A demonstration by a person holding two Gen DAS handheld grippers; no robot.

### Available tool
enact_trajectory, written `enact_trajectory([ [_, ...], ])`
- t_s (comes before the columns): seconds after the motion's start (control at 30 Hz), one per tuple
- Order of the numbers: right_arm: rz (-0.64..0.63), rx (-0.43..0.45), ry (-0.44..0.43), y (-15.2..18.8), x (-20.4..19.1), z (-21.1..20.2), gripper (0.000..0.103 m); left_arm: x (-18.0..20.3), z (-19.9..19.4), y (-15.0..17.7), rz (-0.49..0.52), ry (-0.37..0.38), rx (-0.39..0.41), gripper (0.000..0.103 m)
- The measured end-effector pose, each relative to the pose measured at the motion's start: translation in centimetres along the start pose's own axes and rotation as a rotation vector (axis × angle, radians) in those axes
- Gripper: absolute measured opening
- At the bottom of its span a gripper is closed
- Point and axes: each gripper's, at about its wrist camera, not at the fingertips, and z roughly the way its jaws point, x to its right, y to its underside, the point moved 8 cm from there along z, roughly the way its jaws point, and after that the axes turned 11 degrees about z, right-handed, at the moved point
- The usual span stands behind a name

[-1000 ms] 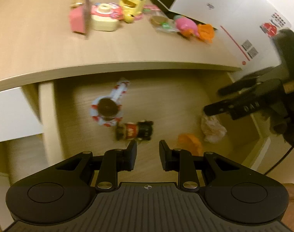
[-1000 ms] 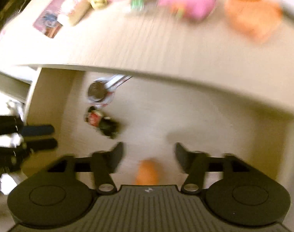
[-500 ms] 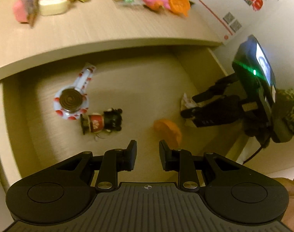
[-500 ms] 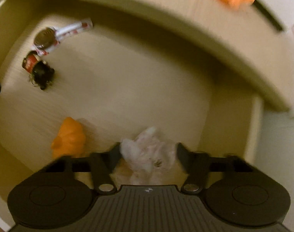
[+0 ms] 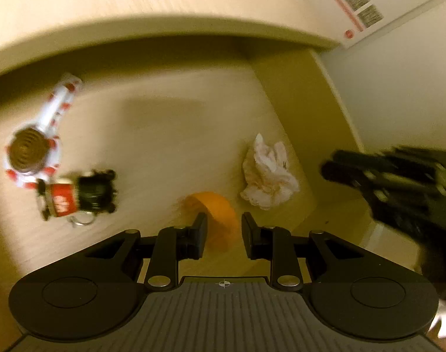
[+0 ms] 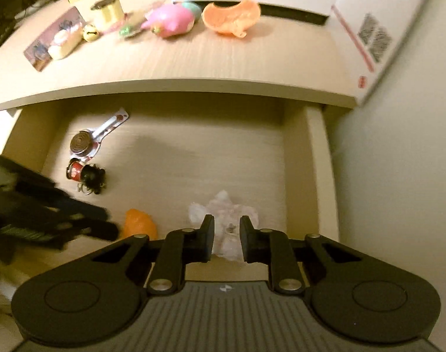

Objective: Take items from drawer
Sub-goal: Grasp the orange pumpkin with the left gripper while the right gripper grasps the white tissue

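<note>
The right gripper (image 6: 226, 234) has its fingers drawn in on the crumpled white wrapper (image 6: 223, 211) by the drawer's (image 6: 317, 176) right wall, apparently gripping it; the left gripper (image 5: 223, 228), fingers narrowly apart, frames the orange toy (image 5: 220, 214) near the drawer's front edge, pads not touching.

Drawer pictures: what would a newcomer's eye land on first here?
The bright orange toy on the drawer floor, just ahead of the left gripper's open fingers. Next, the crumpled white wad by the drawer's right wall, and the pink toy among the clutter on the desktop above.
</note>
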Motion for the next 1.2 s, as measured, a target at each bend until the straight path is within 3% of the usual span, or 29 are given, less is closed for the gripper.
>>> enact_trajectory([
  [0.17,-0.028,0.025,0.004,1.4,-1.5,0.5,0.019,0.3,2.6,-0.9,0.035,-0.041,-0.028,0.028],
  [0.23,-0.078,0.016,0.023,1.8,-1.8,0.7,0.031,0.7,3.0,-1.1,0.078,-0.048,-0.025,0.020],
  [0.3,-0.161,0.045,0.076,1.8,-1.9,0.6,0.071,1.0,2.9,-1.0,0.095,-0.035,-0.027,0.013],
  [0.37,-0.245,0.069,0.122,1.7,-2.4,0.7,0.083,0.9,2.1,-0.7,0.111,-0.040,-0.013,0.012],
  [0.4,-0.274,0.067,0.130,1.6,-2.7,1.0,0.084,0.7,1.5,-0.5,0.114,-0.049,-0.004,0.012],
  [0.53,-0.269,0.047,0.099,0.6,-3.5,2.6,0.084,-0.2,-0.4,0.1,0.104,-0.079,0.019,0.012],
  [0.67,-0.185,-0.072,0.066,-0.1,-3.3,5.2,0.081,-0.8,-2.4,0.7,0.116,-0.115,0.045,0.012],
  [0.73,-0.135,-0.159,0.044,0.2,-3.0,6.7,0.071,-0.9,-2.9,0.1,0.101,-0.129,0.061,0.012],
  [0.77,-0.114,-0.197,0.039,0.4,-2.8,7.4,0.057,-1.2,-3.3,0.1,0.094,-0.134,0.069,0.012],
  [0.8,-0.092,-0.226,0.025,0.6,-2.8,7.9,0.051,-1.4,-3.7,0.1,0.088,-0.137,0.076,0.012],
  [0.83,-0.072,-0.243,0.014,0.8,-2.7,8.3,0.051,-1.6,-4.2,0.3,0.082,-0.139,0.081,0.012],
  [0.97,-0.064,-0.262,0.003,1.0,-2.9,8.8,0.048,-2.3,-5.0,0.7,0.054,-0.141,0.100,0.012],
  [1.07,-0.045,-0.253,-0.020,0.9,-3.1,8.3,0.030,-2.4,-6.4,1.2,0.062,-0.125,0.129,0.012],
  [1.2,-0.023,-0.159,-0.036,0.0,-3.5,5.1,0.023,-2.2,-9.4,1.4,0.086,-0.112,0.190,0.012],
])
